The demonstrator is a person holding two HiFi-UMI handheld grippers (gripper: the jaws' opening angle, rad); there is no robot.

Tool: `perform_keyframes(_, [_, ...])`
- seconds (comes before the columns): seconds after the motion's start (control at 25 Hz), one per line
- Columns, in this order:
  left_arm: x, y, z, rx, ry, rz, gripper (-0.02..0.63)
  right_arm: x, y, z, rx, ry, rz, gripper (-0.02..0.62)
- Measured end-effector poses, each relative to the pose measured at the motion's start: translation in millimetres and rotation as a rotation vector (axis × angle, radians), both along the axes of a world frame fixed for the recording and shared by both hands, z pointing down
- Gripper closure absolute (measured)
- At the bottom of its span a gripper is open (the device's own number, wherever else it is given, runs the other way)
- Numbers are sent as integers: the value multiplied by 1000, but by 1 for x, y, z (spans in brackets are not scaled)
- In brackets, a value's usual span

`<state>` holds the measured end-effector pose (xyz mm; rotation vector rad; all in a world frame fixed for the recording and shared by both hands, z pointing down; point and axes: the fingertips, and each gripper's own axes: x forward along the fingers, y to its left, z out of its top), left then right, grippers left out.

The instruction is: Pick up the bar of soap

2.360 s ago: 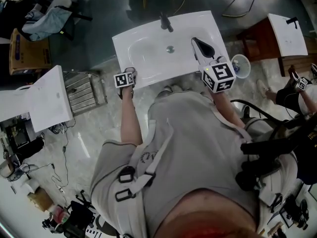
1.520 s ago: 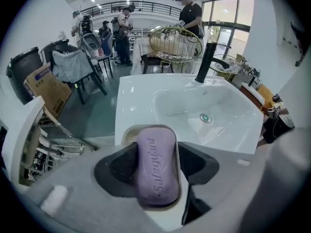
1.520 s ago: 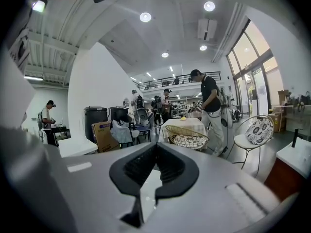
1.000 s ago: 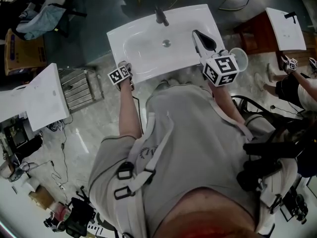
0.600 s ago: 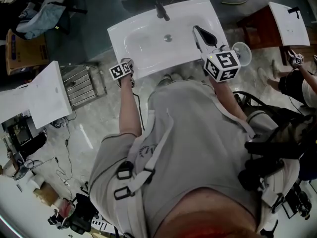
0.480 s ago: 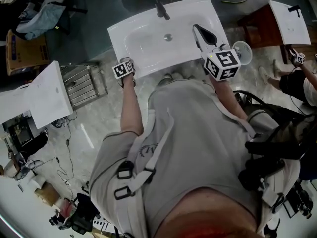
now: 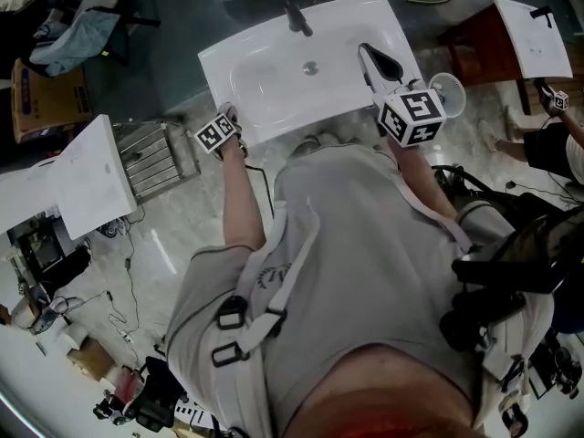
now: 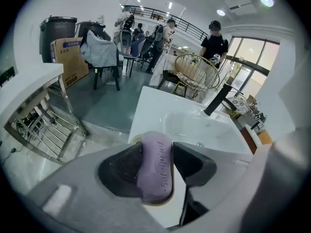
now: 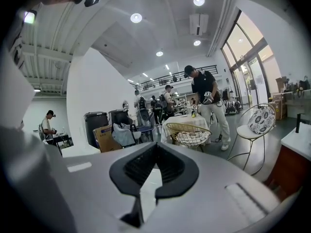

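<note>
A purple bar of soap (image 8: 155, 171) stands on edge between the two dark pads of my left gripper (image 8: 157, 149), which presses on it from both sides. Those jaws have just been closing, with the soap between them. A tan rim of a dish (image 8: 127, 140) shows just under the soap; I cannot tell whether they touch. In the head view the left gripper (image 7: 226, 115) is at the front left corner of the white sink (image 7: 274, 94), and the soap is hidden. My right gripper (image 7: 367, 55) hovers over the sink's right side, shut and empty, as the right gripper view (image 9: 156, 147) also shows.
A black faucet (image 7: 297, 16) and a drain (image 7: 311, 67) mark the basin. A metal rack (image 7: 155, 158) and a white panel (image 7: 64, 185) stand to the left. A small white fan (image 7: 447, 89) and a brown cabinet (image 7: 474, 53) are on the right. People stand in the background.
My left gripper has shifted a little to the left and away from the sink's front corner. The right gripper has stayed where it was over the sink.
</note>
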<state>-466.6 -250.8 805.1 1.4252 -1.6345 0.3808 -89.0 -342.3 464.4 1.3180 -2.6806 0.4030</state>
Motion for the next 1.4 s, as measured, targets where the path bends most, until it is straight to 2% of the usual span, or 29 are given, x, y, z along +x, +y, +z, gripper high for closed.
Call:
perform_keyframes(0.28, [2, 4, -11, 13, -41, 13, 450, -8, 1, 0, -5, -6, -20, 594])
perform_keyframes(0.44, [5, 15, 1, -8, -70, 17, 494, -10, 2, 5, -17, -1, -26, 594])
perform_keyframes(0.6, [9, 13, 4, -48, -162, 85, 483, -13, 3, 7, -24, -1, -45, 593])
perform_keyframes(0.76, [11, 9, 9, -111, -203, 165, 447, -23, 2, 6, -27, -2, -57, 592])
perform_keyframes(0.84, [5, 15, 18, -188, -285, 228, 412, -27, 2, 6, -25, -2, -60, 594])
perform_keyframes(0.88, [0, 19, 21, -222, -344, 249, 414, -28, 2, 6, -24, -2, -59, 592])
perform_keyframes(0.96, [-8, 19, 20, -238, -410, 261, 416, -27, 1, 6, -23, -1, -52, 592])
perform_keyframes(1.04, [-8, 14, 20, -222, -402, 252, 419, -23, 0, 6, -21, 0, -39, 592])
perform_keyframes(1.2, [5, 9, 22, -129, -226, 182, 426, -16, -3, 6, -22, 0, -13, 592])
perform_keyframes(1.4, [-10, 17, 4, -33, -160, 56, 442, -13, -4, 7, -26, 2, -3, 594])
